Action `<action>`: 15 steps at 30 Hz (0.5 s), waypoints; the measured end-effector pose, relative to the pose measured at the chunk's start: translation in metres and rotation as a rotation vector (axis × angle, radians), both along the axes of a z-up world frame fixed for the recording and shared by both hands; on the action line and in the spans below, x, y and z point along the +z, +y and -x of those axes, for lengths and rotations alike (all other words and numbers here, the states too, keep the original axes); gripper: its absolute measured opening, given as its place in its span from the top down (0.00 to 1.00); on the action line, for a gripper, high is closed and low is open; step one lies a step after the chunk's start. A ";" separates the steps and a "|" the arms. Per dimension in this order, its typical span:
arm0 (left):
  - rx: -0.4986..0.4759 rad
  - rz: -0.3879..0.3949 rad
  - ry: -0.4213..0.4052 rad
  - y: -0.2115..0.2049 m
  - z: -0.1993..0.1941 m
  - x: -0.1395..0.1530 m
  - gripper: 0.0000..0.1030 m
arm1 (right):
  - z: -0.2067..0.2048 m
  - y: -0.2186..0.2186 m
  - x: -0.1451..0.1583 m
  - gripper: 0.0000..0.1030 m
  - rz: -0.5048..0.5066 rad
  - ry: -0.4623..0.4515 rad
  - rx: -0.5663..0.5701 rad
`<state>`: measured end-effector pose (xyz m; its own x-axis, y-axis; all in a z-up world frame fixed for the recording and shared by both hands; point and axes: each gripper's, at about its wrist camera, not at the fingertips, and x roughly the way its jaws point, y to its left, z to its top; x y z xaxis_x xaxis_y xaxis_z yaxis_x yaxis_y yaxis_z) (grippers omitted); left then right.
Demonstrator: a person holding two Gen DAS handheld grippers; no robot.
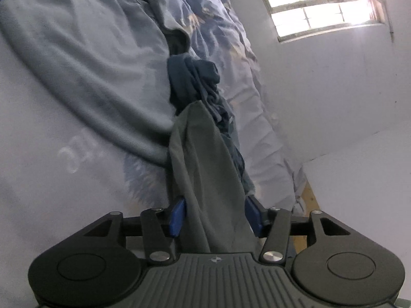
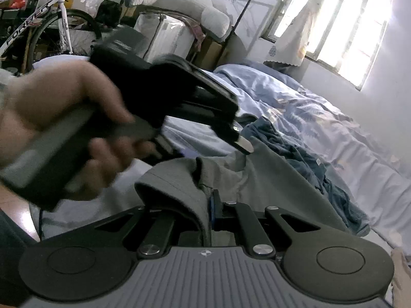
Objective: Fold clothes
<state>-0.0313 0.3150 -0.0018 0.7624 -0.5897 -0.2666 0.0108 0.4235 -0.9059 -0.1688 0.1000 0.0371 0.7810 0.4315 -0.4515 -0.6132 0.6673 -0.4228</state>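
Left wrist: pale blue bedsheet (image 1: 77,77), barred window (image 1: 321,7) beyond. Left gripper (image 1: 215,218) jaws apart, grey garment (image 1: 203,179) hanging loose between blue pads (image 1: 177,217).
Right wrist: bed, bicycle (image 2: 38,25) behind. Right gripper (image 2: 212,210) clamped on grey garment's edge; dark blue garment (image 2: 295,154) on bed.

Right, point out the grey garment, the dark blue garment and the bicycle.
Grey garment (image 1: 205,179), left wrist view, on the hanging fold between the blue pads.
Dark blue garment (image 2: 290,151), right wrist view, on its crumpled middle on the bed.
Bicycle (image 2: 63,20), right wrist view, on the white frame tube.
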 end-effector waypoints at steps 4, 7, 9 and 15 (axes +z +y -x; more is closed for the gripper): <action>-0.001 -0.023 0.005 -0.002 -0.027 -0.004 0.53 | 0.008 -0.003 0.008 0.97 -0.009 -0.001 0.015; 0.012 -0.030 0.021 0.001 -0.044 -0.010 0.53 | 0.011 -0.005 0.016 0.97 -0.017 0.001 0.022; 0.023 -0.030 0.029 0.004 -0.052 -0.015 0.53 | 0.010 -0.006 0.019 0.96 -0.020 0.004 0.029; 0.028 0.006 0.024 0.004 -0.068 -0.017 0.54 | 0.015 -0.010 0.028 0.96 -0.018 0.006 0.065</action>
